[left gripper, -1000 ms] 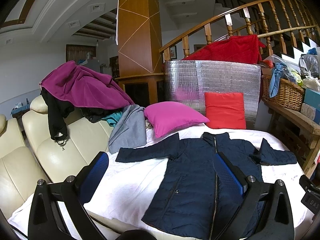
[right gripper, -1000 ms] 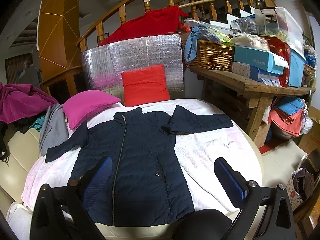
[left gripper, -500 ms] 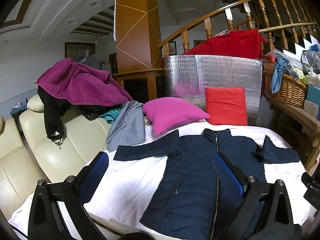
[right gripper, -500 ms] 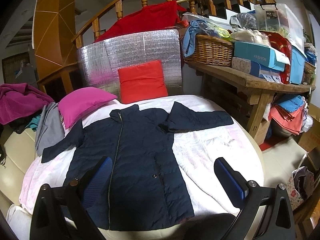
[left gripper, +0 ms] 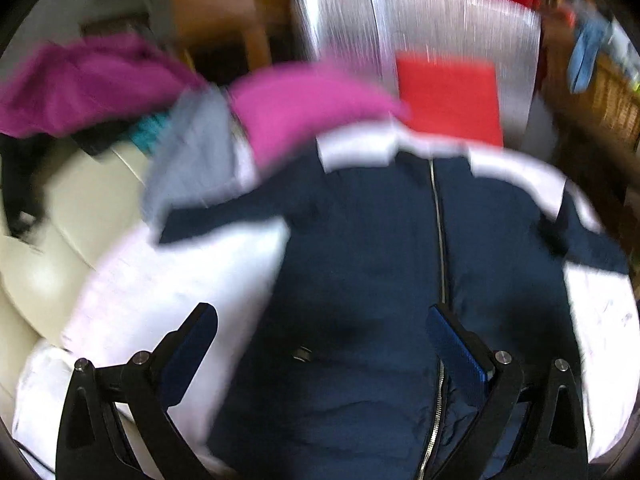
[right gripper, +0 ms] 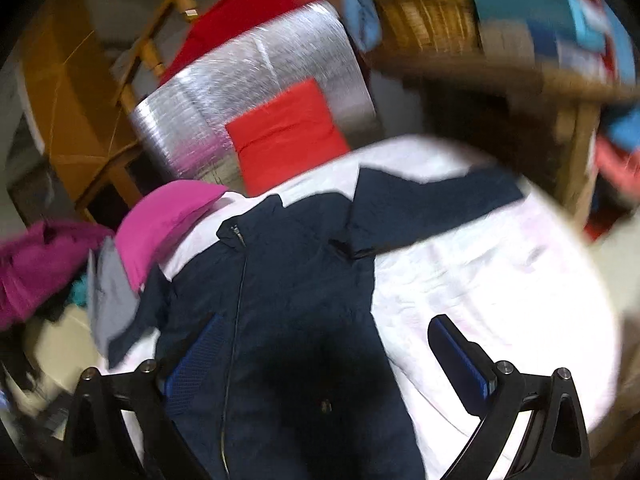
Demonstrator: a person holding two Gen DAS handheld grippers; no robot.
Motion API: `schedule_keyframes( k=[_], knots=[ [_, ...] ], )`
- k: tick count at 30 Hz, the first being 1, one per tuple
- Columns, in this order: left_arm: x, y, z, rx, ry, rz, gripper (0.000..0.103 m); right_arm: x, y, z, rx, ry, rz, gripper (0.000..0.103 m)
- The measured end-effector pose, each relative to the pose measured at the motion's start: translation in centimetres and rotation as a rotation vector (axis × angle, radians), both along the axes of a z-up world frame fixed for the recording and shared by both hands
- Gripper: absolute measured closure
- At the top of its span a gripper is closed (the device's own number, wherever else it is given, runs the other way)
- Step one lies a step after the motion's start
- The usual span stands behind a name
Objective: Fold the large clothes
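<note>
Both grippers, left and right, hang wide open, empty, over the jacket; a basket holds blurred clothes.

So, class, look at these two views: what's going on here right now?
A person holds two grippers over a navy-blue zipped padded jacket spread front-up on a white-covered surface, sleeves out. The left gripper and right gripper are both open and grip nothing. Both views are blurred. No fold has been made. A pink pillow and red cushion lie beyond the collar.
</note>
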State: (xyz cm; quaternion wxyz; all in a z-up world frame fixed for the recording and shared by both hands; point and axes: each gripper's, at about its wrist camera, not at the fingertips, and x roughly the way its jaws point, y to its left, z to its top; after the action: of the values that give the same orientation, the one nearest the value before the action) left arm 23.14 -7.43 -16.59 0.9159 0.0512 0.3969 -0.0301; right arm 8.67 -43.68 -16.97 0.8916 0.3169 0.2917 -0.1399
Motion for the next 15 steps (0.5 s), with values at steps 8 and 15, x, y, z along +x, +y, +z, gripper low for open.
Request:
schedule_keyframes(
  k=[8,15],
  knots=[
    [9.7,-4.7,-8.8,-0.014,0.135,0.066,0.0,4.6,-14.8,-8.3,0.409,-0.159,-0.197,0.0],
    [12.6,-5.9,-12.9,0.018,0.243,0.059,0.0,6.4,-23.9,-13.4,0.532,-0.152,-0.388,0.011]
  ],
)
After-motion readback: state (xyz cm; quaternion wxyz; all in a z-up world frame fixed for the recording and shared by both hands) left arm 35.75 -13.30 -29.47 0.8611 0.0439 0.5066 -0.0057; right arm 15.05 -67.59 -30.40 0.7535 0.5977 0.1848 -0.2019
